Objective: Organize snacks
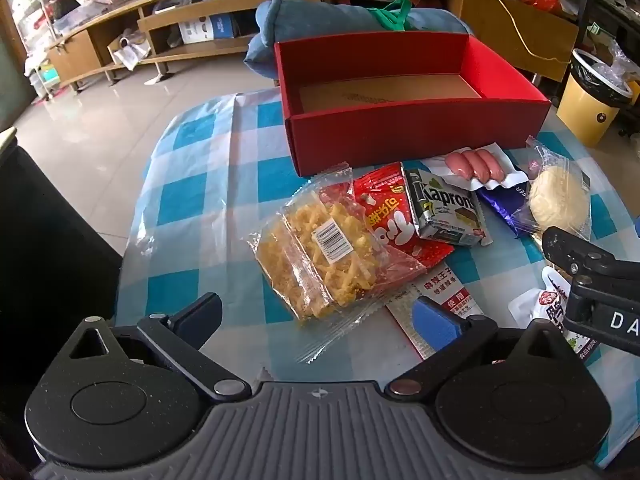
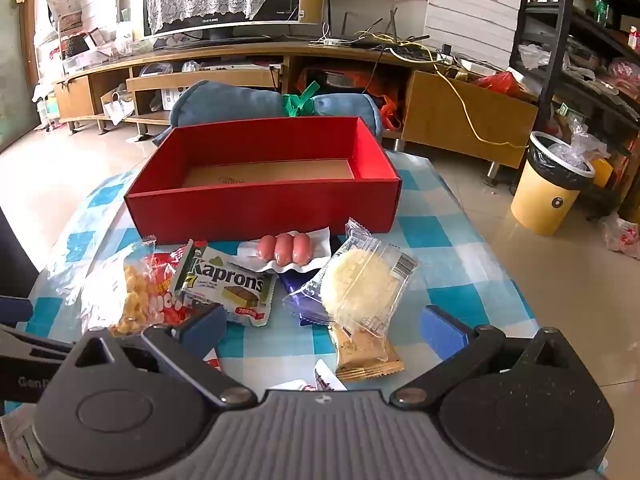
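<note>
A red box (image 1: 416,136) (image 2: 260,204) stands open and empty at the table's far side. In front of it lie snack packs: a clear bag of yellow crisps (image 1: 316,248) (image 2: 134,300), a red packet (image 1: 390,216), a Kaprons wafer (image 1: 444,208) (image 2: 226,284), a pack of three sausages (image 1: 476,166) (image 2: 284,250), a round pale cake in clear wrap (image 1: 558,198) (image 2: 360,284) and a tan biscuit pack (image 2: 366,354). My left gripper (image 1: 316,320) hovers open over the crisps bag. My right gripper (image 2: 322,330) hovers open just before the cake and biscuit pack.
The table wears a blue-and-white checked cloth (image 1: 200,196) (image 2: 440,240). A blue cushion (image 1: 332,20) (image 2: 224,106) lies behind the box. A yellow bin (image 2: 554,184) stands on the tiled floor at right, and a low wooden TV stand (image 2: 256,76) runs along the back.
</note>
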A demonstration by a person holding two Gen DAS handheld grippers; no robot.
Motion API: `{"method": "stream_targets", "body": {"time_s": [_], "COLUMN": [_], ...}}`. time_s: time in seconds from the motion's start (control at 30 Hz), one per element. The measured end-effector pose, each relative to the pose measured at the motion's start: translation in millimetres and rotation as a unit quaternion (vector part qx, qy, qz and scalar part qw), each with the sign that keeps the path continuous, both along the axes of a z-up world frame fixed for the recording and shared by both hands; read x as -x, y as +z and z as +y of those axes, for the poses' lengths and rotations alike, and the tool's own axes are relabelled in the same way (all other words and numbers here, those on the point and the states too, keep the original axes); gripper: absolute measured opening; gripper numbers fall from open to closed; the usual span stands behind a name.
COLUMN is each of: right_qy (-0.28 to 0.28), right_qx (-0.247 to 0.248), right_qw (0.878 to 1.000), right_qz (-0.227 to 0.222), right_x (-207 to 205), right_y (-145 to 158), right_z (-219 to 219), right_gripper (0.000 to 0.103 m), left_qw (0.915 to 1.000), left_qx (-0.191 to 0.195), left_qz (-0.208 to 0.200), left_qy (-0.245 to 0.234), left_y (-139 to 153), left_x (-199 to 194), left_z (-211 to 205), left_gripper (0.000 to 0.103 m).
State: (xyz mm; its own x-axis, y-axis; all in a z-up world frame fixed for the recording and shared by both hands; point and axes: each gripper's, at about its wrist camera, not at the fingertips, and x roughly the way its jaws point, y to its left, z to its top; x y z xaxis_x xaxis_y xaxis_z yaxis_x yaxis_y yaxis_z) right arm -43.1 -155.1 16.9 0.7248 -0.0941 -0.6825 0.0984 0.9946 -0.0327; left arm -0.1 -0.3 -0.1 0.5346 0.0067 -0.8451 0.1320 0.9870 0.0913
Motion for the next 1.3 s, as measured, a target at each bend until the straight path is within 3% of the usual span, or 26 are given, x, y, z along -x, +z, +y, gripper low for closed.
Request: {"method": "stream_targets", "body": {"time_s": [0.43,1.3], "right_qy": [0.012,0.027], "right_qx": [0.032,0.039], "right_qw": [0.999,0.998], "right_qz": [0.020,0.042], "right_x": [-1,0], "right_y": [-6,-16], "right_z": [9,15], "right_gripper": [0.101,0.101], "left_qw": [0.9998,0.9996], "left_qx": [0.007,-0.003], "left_qz": [0.018,0.023], "left_qy": [0.009,0.014], "left_y": [-8,-10], "left_x": [2,1], "left_z": [8,5], "left_gripper": [0.102,0.101]}}
